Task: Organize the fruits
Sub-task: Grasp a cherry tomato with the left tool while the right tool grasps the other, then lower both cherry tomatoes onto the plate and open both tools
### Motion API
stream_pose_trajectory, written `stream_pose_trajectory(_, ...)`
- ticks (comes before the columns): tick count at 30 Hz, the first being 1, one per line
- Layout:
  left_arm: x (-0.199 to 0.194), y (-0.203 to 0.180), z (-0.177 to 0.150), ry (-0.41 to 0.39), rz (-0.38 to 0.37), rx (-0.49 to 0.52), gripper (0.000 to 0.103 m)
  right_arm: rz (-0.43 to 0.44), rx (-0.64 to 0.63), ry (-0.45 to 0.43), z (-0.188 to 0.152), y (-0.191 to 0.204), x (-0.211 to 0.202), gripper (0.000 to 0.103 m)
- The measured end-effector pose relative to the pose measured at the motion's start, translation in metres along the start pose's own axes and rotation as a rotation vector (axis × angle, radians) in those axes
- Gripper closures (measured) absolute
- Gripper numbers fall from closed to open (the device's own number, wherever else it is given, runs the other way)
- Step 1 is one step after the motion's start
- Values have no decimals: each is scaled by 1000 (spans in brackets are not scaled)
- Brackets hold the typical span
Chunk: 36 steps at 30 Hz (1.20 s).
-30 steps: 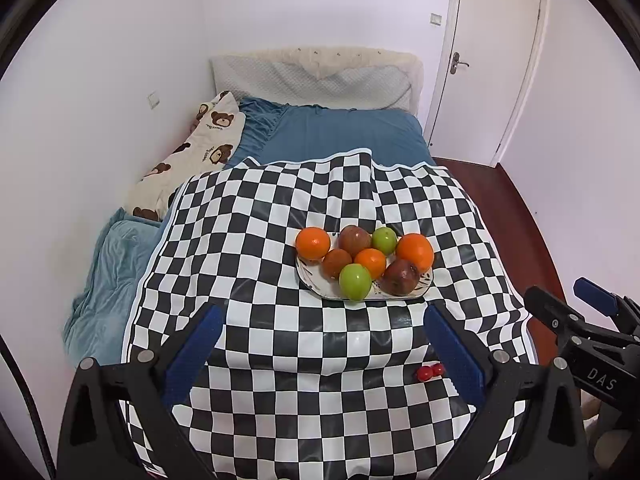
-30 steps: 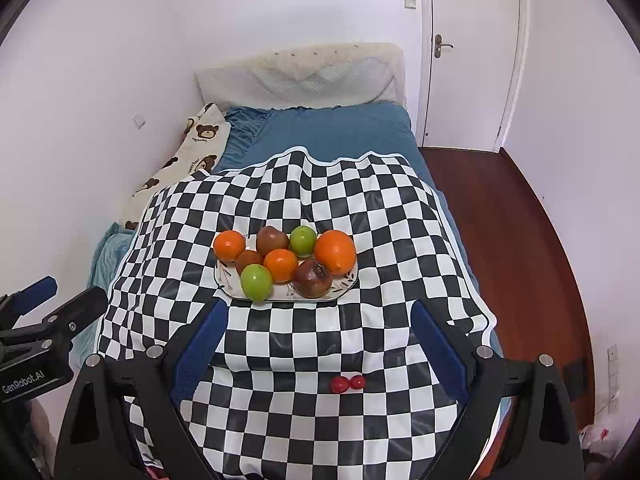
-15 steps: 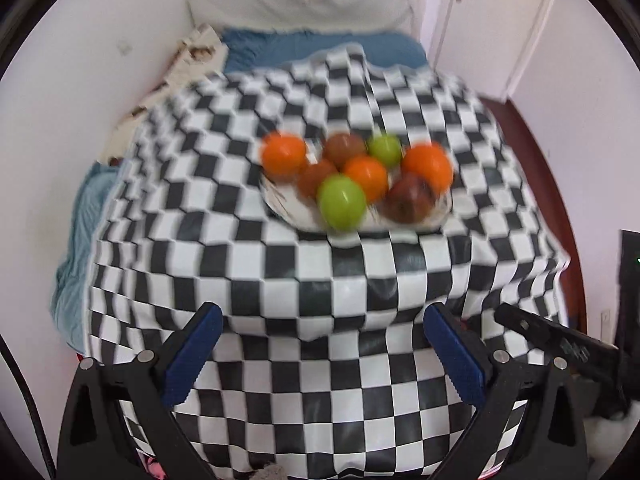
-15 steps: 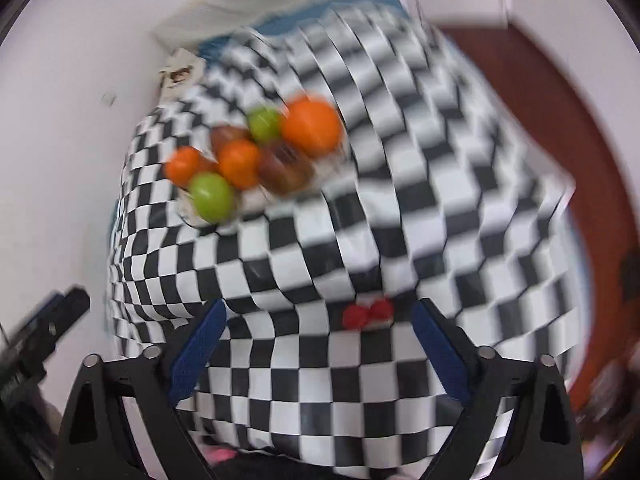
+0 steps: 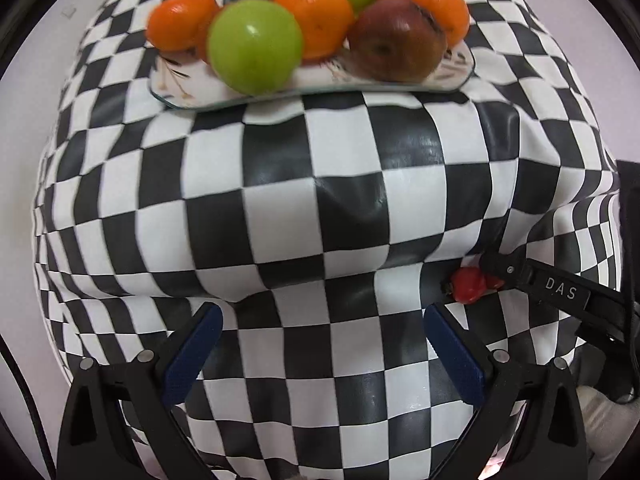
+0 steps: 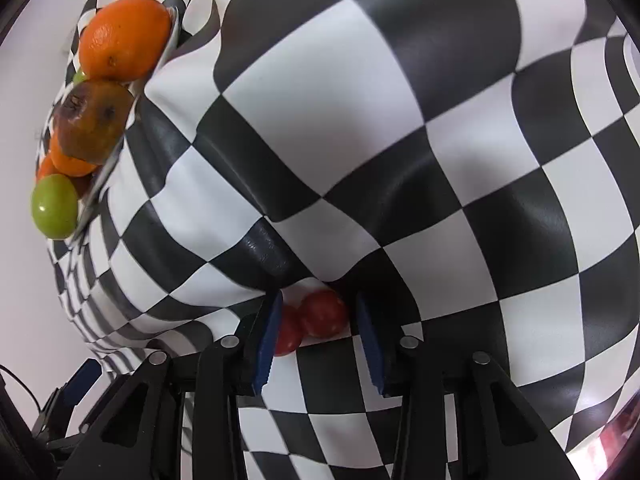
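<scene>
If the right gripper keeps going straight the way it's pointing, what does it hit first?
Most likely the two small red fruits, which sit between the right gripper's open fingers. Just behind them rises a fold of the checkered cloth; depth is hard to judge.

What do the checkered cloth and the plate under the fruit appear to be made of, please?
The checkered cloth looks like glossy vinyl or faux leather: soft highlights and fine grain show on its black squares, and it holds rounded folds. The plate seems to be glazed ceramic or perhaps glass, white with a thin printed sprig pattern and a darker, slightly translucent-looking rim; which one cannot be told.
</scene>
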<state>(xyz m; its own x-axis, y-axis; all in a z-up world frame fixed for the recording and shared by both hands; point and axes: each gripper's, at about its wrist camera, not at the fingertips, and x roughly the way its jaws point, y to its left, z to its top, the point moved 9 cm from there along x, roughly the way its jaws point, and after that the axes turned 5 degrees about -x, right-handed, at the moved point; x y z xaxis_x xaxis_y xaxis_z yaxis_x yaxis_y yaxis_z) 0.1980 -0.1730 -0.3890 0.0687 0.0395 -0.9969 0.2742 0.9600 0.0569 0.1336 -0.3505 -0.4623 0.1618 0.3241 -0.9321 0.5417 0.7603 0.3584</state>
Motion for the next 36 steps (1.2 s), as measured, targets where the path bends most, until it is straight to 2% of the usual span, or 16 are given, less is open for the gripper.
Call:
stream_pose_trajectory(1, 2, -3, 0, 8, -9, 4, 0, 2, -4, -11, 1, 2, -1, 75)
stream_pose_trajectory(6, 9, -30, 0, 25, -75, 58, 0, 29, 18, -66, -4, -9, -25, 75)
stream_pose_trajectory(10, 24, -68, -1, 61, -132, 121, 2, 12, 25, -97, -4, -25, -42, 75)
stream_pose_trajectory(13, 37, -93, -3, 82, -154, 165, 18, 2, 41, -104, -4, -39, -49, 75)
stream_pose_trajectory(14, 41, -98, -4, 92, -155, 174, 26, -2, 46, -107, -4, -43, -50, 75)
stream_pose_trajectory(17, 49, -114, -4, 110, -194, 175, 29, 0, 64, -108, -2, -56, -51, 75)
stream_pose_trajectory(19, 50, -125, -1, 101, -203, 193, 37, 3, 73, -110, -1, -68, -56, 75)
stream_pose_trajectory(21, 49, -137, -1, 98, -215, 213, 55, 4, 78, -110, -2, -72, -55, 75)
stream_pose_trajectory(24, 48, -152, -2, 99, -213, 247, 74, -4, 70, -111, -3, -72, -56, 75)
stream_pose_trajectory(30, 45, -162, -16, 75, -195, 250, 75, -7, 60, -115, -6, -67, -56, 75)
stream_pose_trajectory(36, 41, -141, -19, 51, -196, 211, 75, 4, 54, -121, -7, -60, -59, 75)
